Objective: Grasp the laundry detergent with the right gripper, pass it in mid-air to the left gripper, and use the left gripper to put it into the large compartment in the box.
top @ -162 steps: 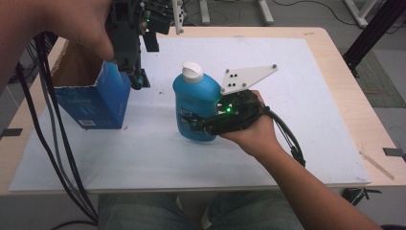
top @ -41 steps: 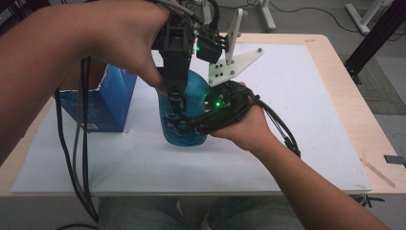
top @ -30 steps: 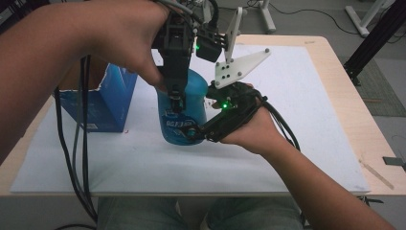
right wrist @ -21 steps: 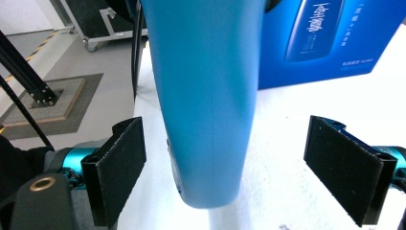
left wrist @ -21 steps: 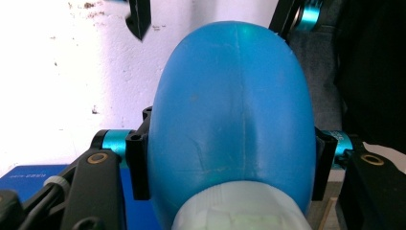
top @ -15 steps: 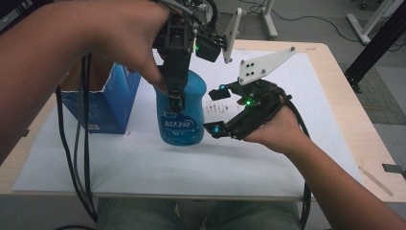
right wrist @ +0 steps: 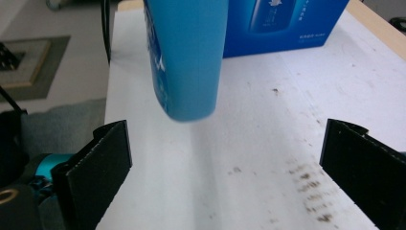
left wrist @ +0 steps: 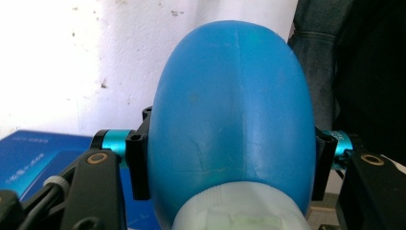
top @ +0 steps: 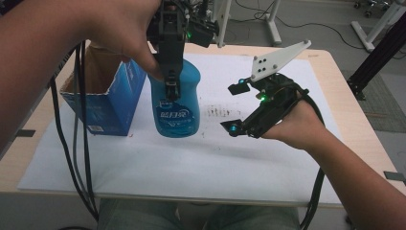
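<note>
A blue plastic bottle (top: 177,103) with a white cap hangs upright just above the white sheet. My left gripper (top: 171,88) comes down from above and is shut on the bottle's shoulder. In the left gripper view its pads (left wrist: 138,165) press both sides of the bottle (left wrist: 230,105). My right gripper (top: 233,109) stands to the right of the bottle, apart from it. Its jaws have just been opening, and nothing is between them. In the right gripper view the bottle (right wrist: 186,57) hangs ahead of the wide-spread right gripper (right wrist: 225,177).
An open blue carton (top: 105,103) stands left of the bottle, and in the right gripper view the carton (right wrist: 287,24) is behind it. A white sheet (top: 191,163) with dark smudges covers the wooden table (top: 347,100). Cables trail down at the left.
My right gripper has let go of the bottle, opened wide and drawn back to the right. My left gripper has kept its hold and raised the bottle a little.
</note>
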A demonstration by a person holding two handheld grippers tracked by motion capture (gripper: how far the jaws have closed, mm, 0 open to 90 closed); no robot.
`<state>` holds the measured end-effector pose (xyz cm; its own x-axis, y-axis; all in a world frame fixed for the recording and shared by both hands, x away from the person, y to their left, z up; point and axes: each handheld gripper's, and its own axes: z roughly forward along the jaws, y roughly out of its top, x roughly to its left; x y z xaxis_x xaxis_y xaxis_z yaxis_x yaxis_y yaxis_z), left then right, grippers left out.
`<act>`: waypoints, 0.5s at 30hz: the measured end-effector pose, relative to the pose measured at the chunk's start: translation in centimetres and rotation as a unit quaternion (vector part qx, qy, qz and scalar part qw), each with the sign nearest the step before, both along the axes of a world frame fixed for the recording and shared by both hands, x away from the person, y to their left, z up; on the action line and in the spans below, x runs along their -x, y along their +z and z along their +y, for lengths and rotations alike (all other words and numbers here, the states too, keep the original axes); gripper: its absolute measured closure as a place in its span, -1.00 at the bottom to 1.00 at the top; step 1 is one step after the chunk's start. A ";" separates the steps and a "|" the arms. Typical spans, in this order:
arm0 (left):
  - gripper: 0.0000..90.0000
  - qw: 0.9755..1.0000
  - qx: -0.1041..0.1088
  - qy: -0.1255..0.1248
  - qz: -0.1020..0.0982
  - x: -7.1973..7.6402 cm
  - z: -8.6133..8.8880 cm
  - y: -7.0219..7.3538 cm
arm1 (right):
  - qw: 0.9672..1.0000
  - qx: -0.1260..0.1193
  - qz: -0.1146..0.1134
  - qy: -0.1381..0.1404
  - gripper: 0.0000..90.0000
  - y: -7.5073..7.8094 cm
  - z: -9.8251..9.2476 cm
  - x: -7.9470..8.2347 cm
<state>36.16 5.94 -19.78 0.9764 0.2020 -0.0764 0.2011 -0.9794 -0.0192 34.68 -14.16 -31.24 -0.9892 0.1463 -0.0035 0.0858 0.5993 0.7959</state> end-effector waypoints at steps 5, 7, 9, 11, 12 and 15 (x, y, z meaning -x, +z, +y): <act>-0.15 1.000 0.000 0.024 0.000 -0.2 0.8 1.0 | 0.999 0.042 -0.014 0.006 -0.99 1.5 -0.5 -0.4; -0.15 1.000 0.002 0.031 0.001 -0.2 1.0 1.2 | 0.998 0.052 -0.018 0.007 -0.99 1.7 -0.6 -0.5; -0.15 0.998 0.010 0.059 0.005 -0.4 1.9 2.2 | 0.996 0.088 -0.028 0.014 -0.99 2.5 -1.0 -0.7; -0.15 0.997 0.012 0.078 0.007 -0.6 2.5 3.1 | 0.993 0.116 -0.032 0.018 -0.99 3.1 -1.1 -0.8; -0.15 0.996 0.015 0.092 0.007 -0.7 2.8 3.5 | 0.991 0.128 -0.035 0.020 -0.99 3.4 -1.2 -0.9; -0.15 0.992 0.019 0.123 0.001 -1.0 3.9 4.9 | 0.988 0.148 -0.044 0.020 -0.99 4.6 -1.5 -1.2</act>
